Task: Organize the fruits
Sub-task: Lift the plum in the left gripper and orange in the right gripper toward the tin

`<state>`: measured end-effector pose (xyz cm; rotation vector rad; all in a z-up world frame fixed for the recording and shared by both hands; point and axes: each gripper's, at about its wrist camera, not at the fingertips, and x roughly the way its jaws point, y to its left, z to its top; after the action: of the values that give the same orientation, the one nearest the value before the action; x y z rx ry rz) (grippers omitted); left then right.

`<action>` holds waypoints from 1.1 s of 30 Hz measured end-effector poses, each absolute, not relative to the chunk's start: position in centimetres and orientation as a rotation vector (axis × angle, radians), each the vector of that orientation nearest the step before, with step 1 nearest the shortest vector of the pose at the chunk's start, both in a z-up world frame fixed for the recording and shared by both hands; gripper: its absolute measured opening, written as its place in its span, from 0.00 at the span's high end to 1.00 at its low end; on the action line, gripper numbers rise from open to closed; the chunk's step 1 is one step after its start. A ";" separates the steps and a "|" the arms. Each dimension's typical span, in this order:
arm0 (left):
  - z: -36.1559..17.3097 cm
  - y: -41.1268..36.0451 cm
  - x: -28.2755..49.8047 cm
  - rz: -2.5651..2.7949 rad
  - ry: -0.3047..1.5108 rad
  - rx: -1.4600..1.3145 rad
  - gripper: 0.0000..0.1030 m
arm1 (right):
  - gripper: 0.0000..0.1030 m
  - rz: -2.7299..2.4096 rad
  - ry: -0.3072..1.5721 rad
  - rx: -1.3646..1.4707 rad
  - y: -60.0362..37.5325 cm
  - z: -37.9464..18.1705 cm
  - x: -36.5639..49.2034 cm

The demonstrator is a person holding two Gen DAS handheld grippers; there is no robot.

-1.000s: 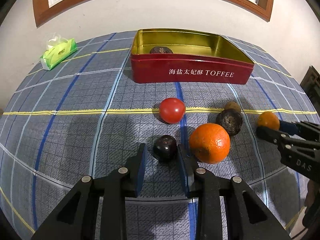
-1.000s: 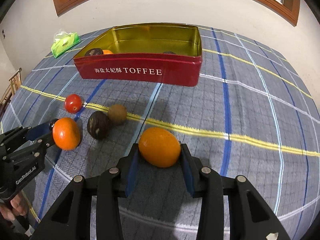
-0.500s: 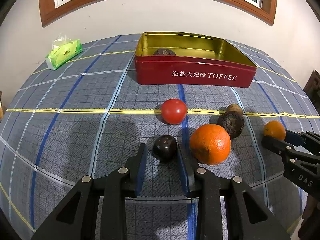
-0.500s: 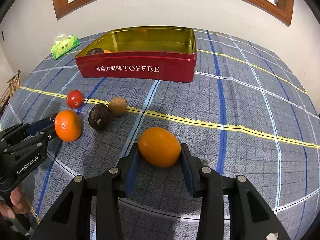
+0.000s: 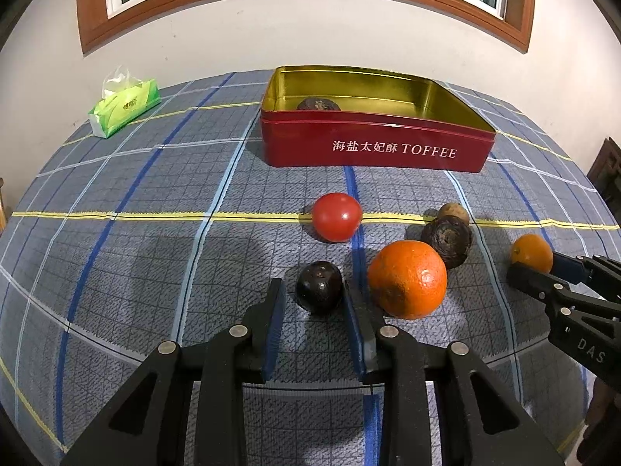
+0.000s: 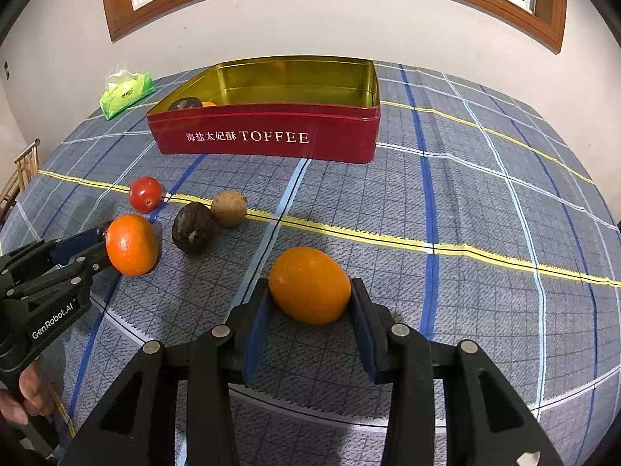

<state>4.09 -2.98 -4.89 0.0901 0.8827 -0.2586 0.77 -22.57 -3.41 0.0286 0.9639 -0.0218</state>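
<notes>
My left gripper point(image 5: 315, 299) is shut on a small dark round fruit point(image 5: 319, 286) and holds it just above the cloth. My right gripper point(image 6: 310, 295) is shut on a small orange fruit point(image 6: 309, 284), also seen in the left wrist view point(image 5: 531, 253). A red toffee tin point(image 5: 372, 147) stands open at the back with a dark wrinkled fruit point(image 5: 318, 105) inside. On the cloth lie a tomato point(image 5: 336, 216), a big orange point(image 5: 406, 279), a dark wrinkled fruit point(image 5: 446, 241) and a small brown fruit point(image 5: 453, 213).
A green tissue pack point(image 5: 124, 103) lies at the far left of the checked tablecloth point(image 5: 136, 233). A wall with a wood-framed window runs behind the table. A wooden chair point(image 6: 19, 174) stands off the left edge.
Both grippers have risen and pulled back a little with their fruits held. The fruits lying on the cloth have not moved.
</notes>
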 end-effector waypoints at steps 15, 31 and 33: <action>-4.8 -3.3 4.1 -0.269 0.903 0.103 0.76 | 0.64 -0.015 0.978 0.060 -22.8 -3.2 1.0; -3.9 -1.8 4.5 -0.270 0.929 0.028 0.76 | 0.64 -0.015 0.977 0.046 -22.5 -2.1 1.0; -3.6 -1.6 4.7 -0.267 0.923 0.022 0.76 | 0.64 -0.015 0.972 0.042 -22.5 -1.8 1.1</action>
<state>4.71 -1.56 -3.57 0.0223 0.9234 -0.2668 1.08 -22.49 -1.78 0.0418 0.9719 -0.0151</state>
